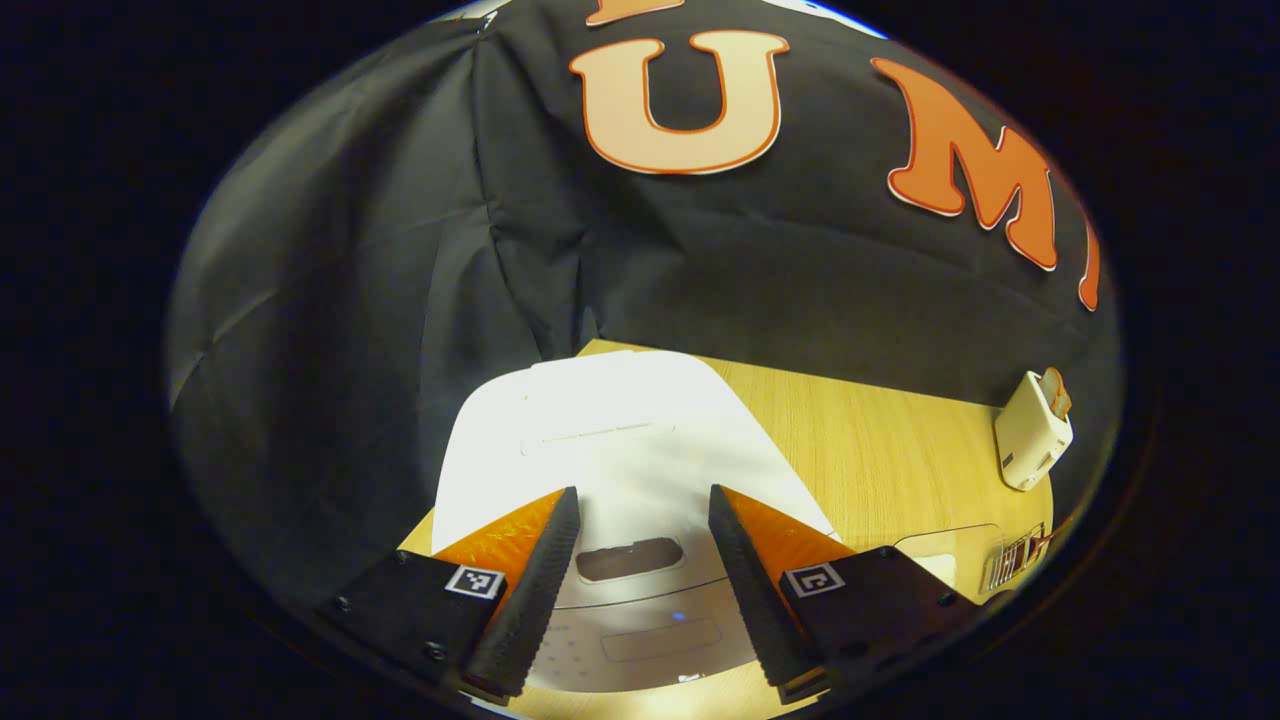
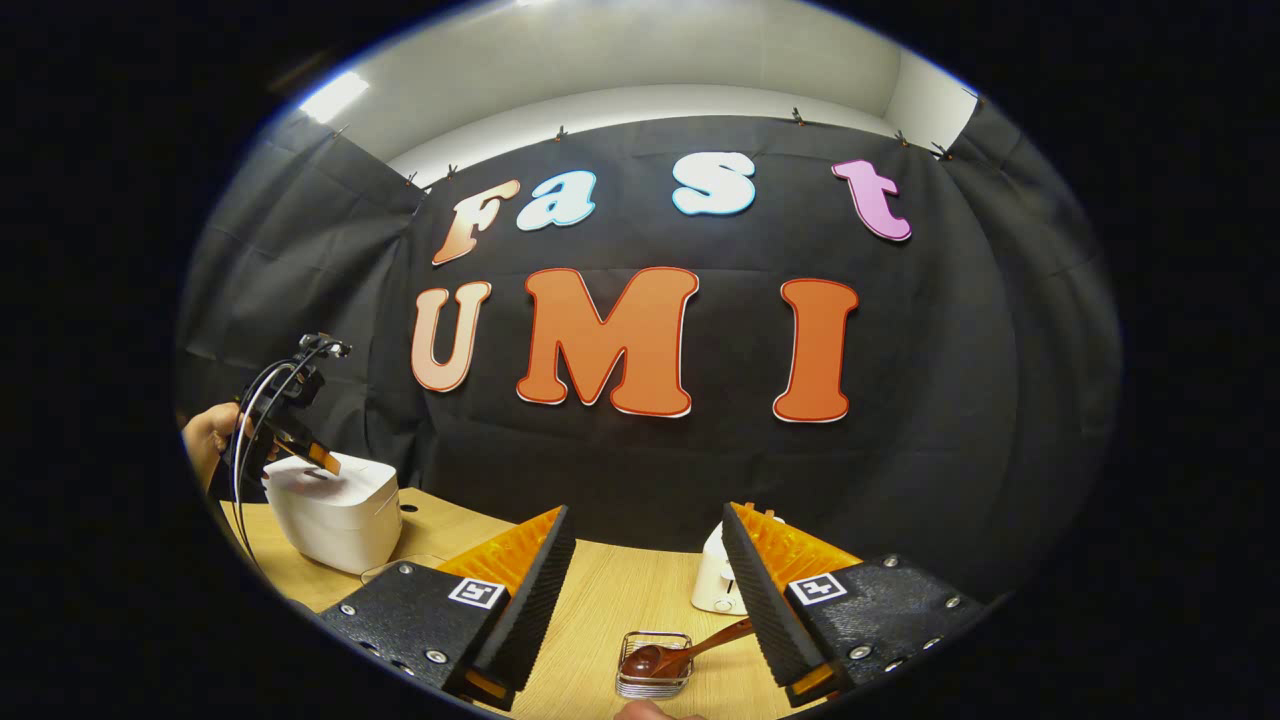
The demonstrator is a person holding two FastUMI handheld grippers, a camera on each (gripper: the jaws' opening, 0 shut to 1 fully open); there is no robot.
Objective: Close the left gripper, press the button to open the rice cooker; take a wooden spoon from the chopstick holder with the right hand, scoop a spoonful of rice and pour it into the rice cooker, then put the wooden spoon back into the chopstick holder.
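I held my left gripper (image 1: 640, 590) over the front of the white rice cooker (image 1: 620, 450), jaws spread wide on nothing, its lid down. The cooker stood at the tabletop's (image 1: 880, 450) back-left corner, against the black cloth wall (image 1: 400, 250). My right gripper (image 2: 645, 590) hung equally wide and empty. Between its fingers lay the wooden spoon (image 2: 680, 652), bowl in a wire holder (image 2: 652, 665), handle slanting up to the right toward a white toaster (image 2: 715, 580).
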